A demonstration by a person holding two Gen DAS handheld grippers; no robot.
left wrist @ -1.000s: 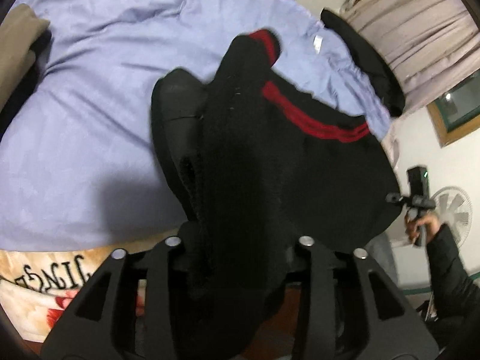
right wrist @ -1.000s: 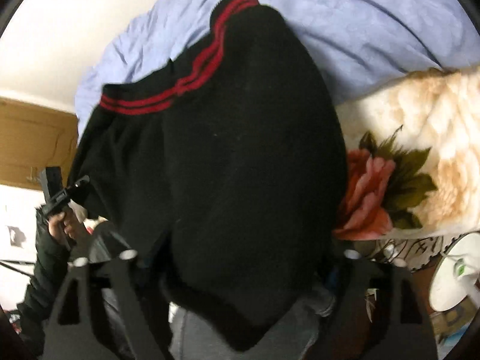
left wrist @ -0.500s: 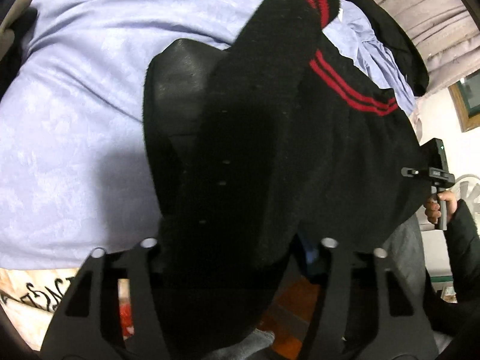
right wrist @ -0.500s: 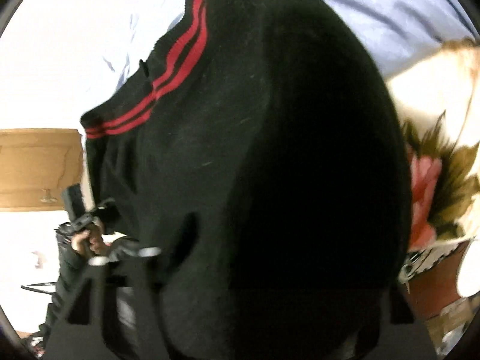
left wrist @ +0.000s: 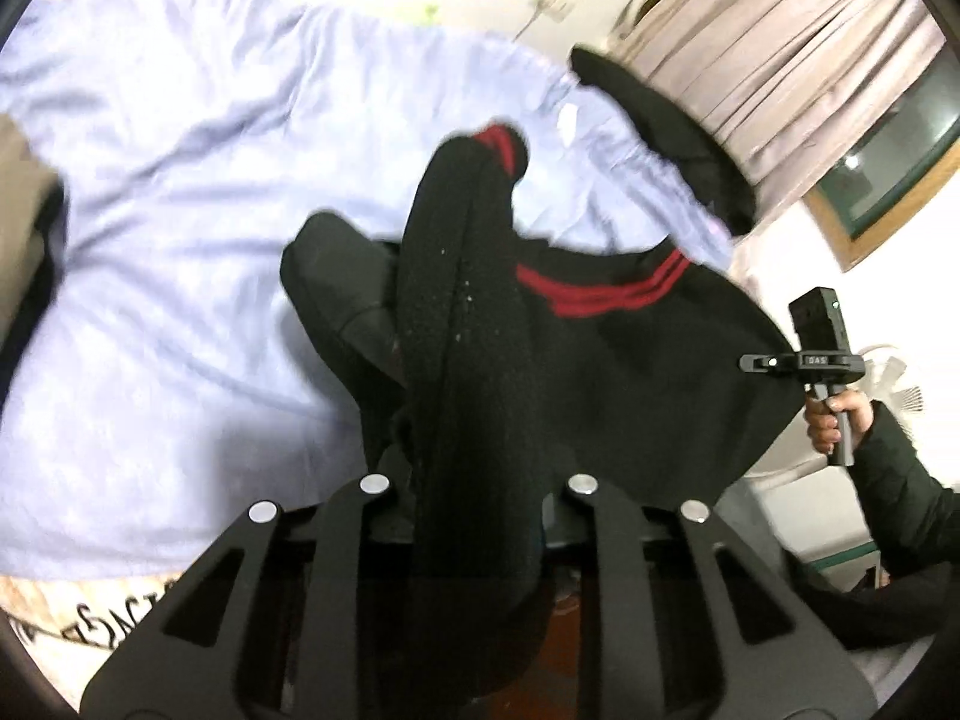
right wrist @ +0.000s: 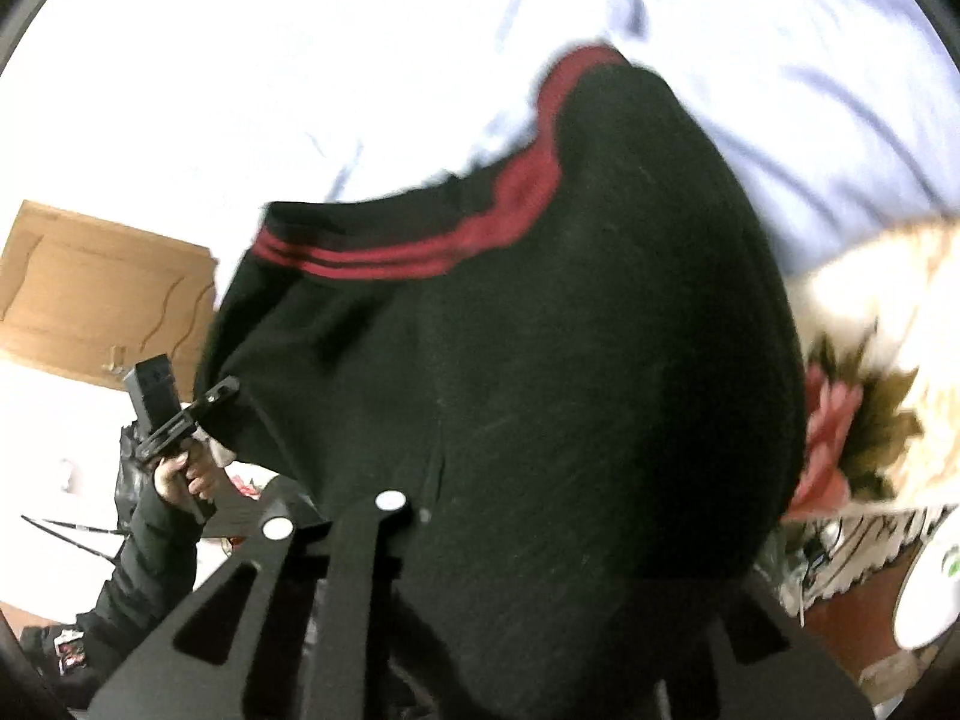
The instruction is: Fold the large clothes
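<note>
Black sweater (left wrist: 612, 372) with red stripes held up over lavender bed sheet (left wrist: 180, 192), left gripper (left wrist: 474, 480) and right gripper (right wrist: 540, 540) jaws just closing, clenched on its fabric.

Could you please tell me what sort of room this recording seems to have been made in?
Most likely a bedroom in a home. A rumpled pale blue bedsheet covers a bed, a floral plush blanket lies at its edge, and pleated curtains hang beside a window.
</note>
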